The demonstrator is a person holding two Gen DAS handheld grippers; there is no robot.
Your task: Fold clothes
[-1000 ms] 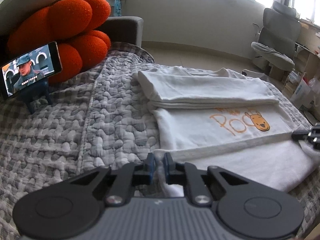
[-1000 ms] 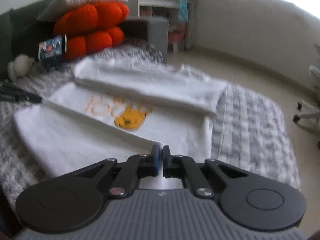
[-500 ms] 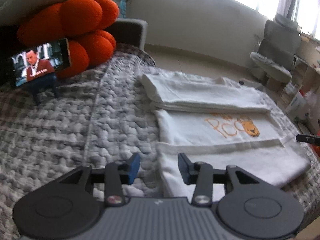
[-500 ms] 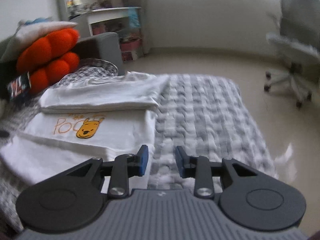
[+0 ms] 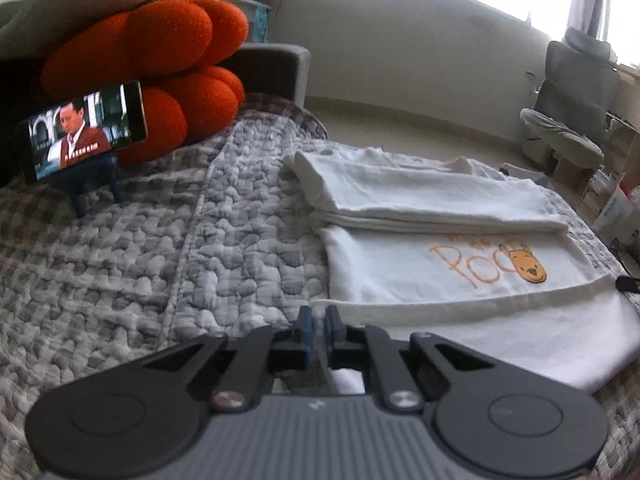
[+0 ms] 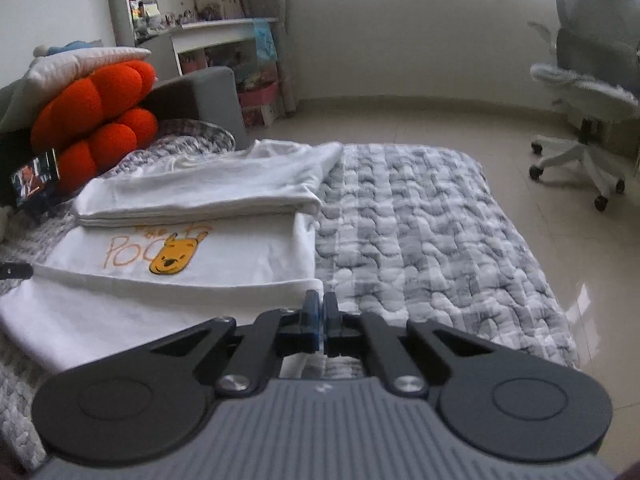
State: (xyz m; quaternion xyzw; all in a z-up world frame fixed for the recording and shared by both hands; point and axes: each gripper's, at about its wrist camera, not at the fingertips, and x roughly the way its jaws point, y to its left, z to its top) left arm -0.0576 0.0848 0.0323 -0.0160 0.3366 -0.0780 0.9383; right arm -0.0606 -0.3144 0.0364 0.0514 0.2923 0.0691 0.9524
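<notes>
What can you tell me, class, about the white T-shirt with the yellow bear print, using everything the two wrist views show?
The white T-shirt looks like soft cotton and lies flat on the grey quilted cover, partly folded. Its far portion is doubled over into a thick layered band, and its near portion is folded up in a strip, leaving orange lettering and a yellow bear face showing between them. The left gripper and right gripper sit at the near strip's two corners, jaws together; whether they pinch cloth is unclear.

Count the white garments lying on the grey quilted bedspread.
2. A plain white folded garment lies farther away, near the orange cushion. A white T-shirt with an orange bear print lies nearer, its near edge folded over. The plain pile shows several layers, possibly hiding more.
</notes>
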